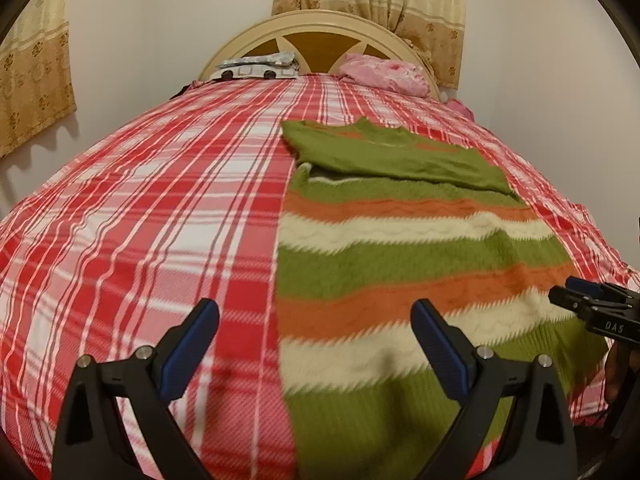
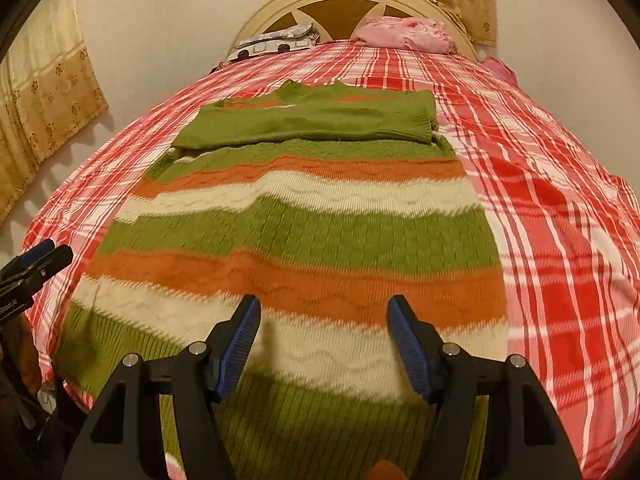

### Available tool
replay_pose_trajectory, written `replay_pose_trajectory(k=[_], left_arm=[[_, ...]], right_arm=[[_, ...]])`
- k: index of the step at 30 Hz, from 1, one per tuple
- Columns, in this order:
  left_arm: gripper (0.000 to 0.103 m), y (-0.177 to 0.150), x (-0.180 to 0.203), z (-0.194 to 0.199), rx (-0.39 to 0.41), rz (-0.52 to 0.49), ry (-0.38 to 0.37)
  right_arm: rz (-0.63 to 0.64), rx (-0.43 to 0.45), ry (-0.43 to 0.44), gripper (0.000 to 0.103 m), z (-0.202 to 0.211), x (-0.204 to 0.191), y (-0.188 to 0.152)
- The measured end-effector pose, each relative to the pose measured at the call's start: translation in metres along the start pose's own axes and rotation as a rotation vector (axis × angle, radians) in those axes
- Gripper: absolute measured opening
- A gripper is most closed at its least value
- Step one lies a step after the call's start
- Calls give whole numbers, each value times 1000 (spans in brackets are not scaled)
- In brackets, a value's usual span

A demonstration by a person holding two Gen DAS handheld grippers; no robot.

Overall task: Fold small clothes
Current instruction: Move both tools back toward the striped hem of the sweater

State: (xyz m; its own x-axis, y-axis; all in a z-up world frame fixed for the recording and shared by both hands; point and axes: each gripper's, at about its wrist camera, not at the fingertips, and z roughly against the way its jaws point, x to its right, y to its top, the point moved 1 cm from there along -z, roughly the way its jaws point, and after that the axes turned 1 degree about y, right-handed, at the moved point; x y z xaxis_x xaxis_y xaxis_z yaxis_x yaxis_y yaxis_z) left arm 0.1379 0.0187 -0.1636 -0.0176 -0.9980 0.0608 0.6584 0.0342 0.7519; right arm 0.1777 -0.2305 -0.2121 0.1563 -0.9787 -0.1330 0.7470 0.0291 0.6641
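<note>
The sweater's (image 2: 296, 240) near hem runs out of frame at 6 o'clock in both wrist views, partly behind the fingers, and motion blur smears its lower stripes; the left gripper (image 1: 316, 344) is cut by the frame edge at 9 o'clock in the right view; the sweater lies flat on the plaid bed (image 1: 140, 220), banded green, orange and cream, a green sleeve (image 2: 308, 124) folded across its chest at 12 o'clock; both the left gripper and the right gripper (image 2: 324, 340) hover over the hem, jaws spread, gripping nothing.
</note>
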Motion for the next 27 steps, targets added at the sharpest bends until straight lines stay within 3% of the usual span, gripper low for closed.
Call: replay_pose_trajectory(k=[9,13,18,23,27], left_arm=[[99,-27,-21,25,-15,35,-2],[97,-38,-21,30,-38,61,-43],[89,-49,-14,32,-51,57,-75],[70,-57,-9,26,-83,52,-106],[62,-60,-11,22,-109,64,-126]], right_arm=[[23,27,1,67,22,-12,-22],[46,48,-23,67,33,-16,-31],[42,71,-71,67,47,-10,-41],[39,94,-71,66,58,-2,-48],[30,91,-67,67,57,2,-53]])
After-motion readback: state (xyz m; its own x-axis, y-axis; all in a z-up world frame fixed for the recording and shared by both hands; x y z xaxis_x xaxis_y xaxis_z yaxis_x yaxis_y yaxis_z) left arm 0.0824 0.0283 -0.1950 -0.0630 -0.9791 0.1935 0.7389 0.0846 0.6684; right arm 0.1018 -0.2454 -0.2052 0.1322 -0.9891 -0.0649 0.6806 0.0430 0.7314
